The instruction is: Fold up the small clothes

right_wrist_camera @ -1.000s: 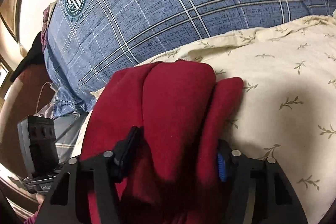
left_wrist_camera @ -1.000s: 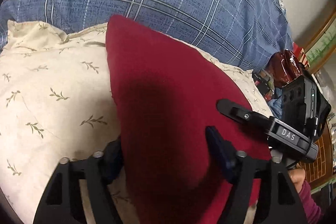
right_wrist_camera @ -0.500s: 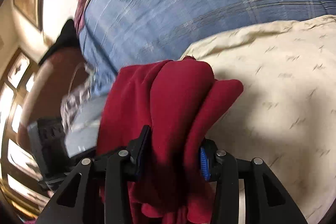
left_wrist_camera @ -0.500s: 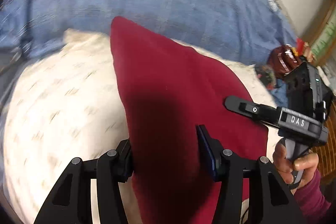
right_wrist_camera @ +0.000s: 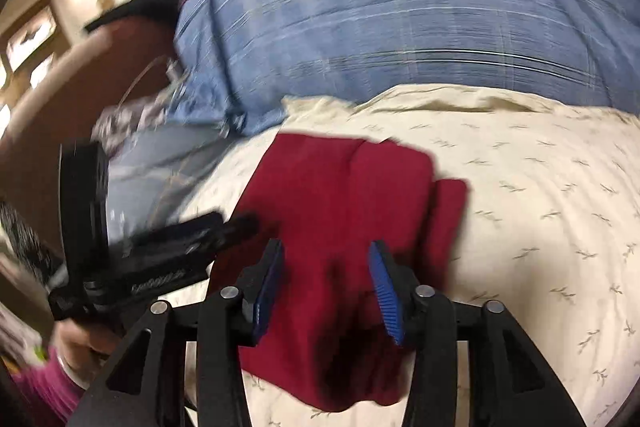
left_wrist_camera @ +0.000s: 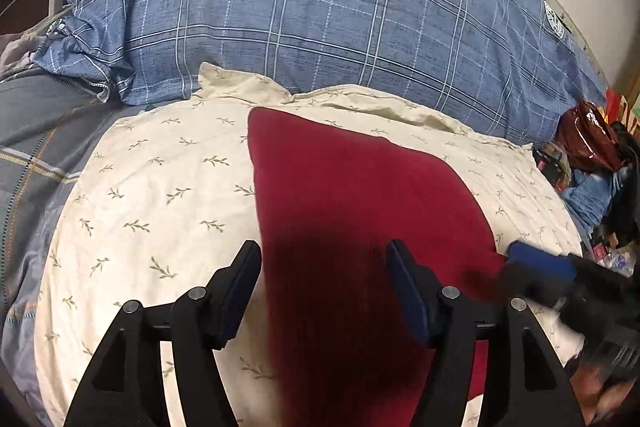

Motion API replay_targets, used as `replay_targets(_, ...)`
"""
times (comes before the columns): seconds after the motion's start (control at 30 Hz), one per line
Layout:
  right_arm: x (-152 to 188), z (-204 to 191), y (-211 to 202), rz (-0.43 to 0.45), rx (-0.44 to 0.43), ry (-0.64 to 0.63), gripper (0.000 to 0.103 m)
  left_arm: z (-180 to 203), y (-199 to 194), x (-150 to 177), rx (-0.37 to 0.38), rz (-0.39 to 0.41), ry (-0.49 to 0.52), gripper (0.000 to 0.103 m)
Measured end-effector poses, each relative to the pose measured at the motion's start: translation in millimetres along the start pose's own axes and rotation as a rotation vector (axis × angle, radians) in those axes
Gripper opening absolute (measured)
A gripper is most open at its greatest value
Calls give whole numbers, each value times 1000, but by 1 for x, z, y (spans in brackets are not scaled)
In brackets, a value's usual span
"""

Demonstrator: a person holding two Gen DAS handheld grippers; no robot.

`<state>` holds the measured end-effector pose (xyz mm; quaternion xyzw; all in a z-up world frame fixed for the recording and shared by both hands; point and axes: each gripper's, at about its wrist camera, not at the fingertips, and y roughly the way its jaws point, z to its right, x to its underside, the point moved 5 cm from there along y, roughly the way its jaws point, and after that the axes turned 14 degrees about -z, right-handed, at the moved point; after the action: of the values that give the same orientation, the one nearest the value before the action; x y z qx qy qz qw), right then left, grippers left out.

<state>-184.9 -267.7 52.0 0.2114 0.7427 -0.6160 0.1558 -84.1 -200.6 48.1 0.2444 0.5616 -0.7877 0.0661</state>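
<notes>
Lying on the cream leaf-print pillow (left_wrist_camera: pixel 152 195), the red garment (left_wrist_camera: pixel 352 211) looks already folded down into a thick, layered bundle, with the big blue plaid duvet (left_wrist_camera: pixel 304 27) heaped behind it toward twelve o'clock. From where I stand it reads as light, soft knit or fleece: limp, easy to lift, not slippery, nothing fragile about it, though the stacked layers would slide apart if only the top one were pinched. The left gripper (left_wrist_camera: pixel 324 267) hangs over the bundle's near edge with its jaws opening, the cloth showing between them but neither pad pressing on it, so it has let go. The right gripper (right_wrist_camera: pixel 324 271) sits over the near end of the same bundle at six o'clock in its own view; its jaws stand apart with red cloth beneath and between them, and I see no pad biting into the fabric, so I take it as released too, though that picture is smeared with motion. In that view the garment shows a doubled ridge running toward one o'clock and a narrower flap poking out at three o'clock. My guess is the best hold is at the thick folded edge nearest the grippers, taking all layers at once, one gripper toward each corner. A purple sleeve (right_wrist_camera: pixel 44 391) shows at seven o'clock.
</notes>
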Motion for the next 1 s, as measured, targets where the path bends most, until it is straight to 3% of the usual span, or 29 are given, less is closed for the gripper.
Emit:
replay_targets(0.07, 4, 10, 22, -42, 136, 0, 37, 0, 0, 6, -24, 20, 3, 65)
replay_targets(0.1, 7, 16, 28, -43, 161, 10, 35, -2, -4, 11, -42, 30, 2, 65)
replay_targets(0.3, 12, 16, 29, -12, 211, -10, 37, -9, -8, 17, -66, 69, -19, 70)
replay_targets(0.47, 17, 12, 16, 27, 201, 21, 41, -8, -9, 19, -93, 84, -4, 72)
replay_targets(0.63, 24, 0, -5, 79, 199, 55, 63, -7, -20, 26, -132, 125, 27, 72)
replay_targets(0.83, 24, -4, -23, 138, 221, 99, 76, -13, -38, 38, -114, 167, 3, 76)
replay_targets(1.0, 24, -8, -22, 135, 221, 113, 78, -12, -52, 50, -123, 193, 10, 77)
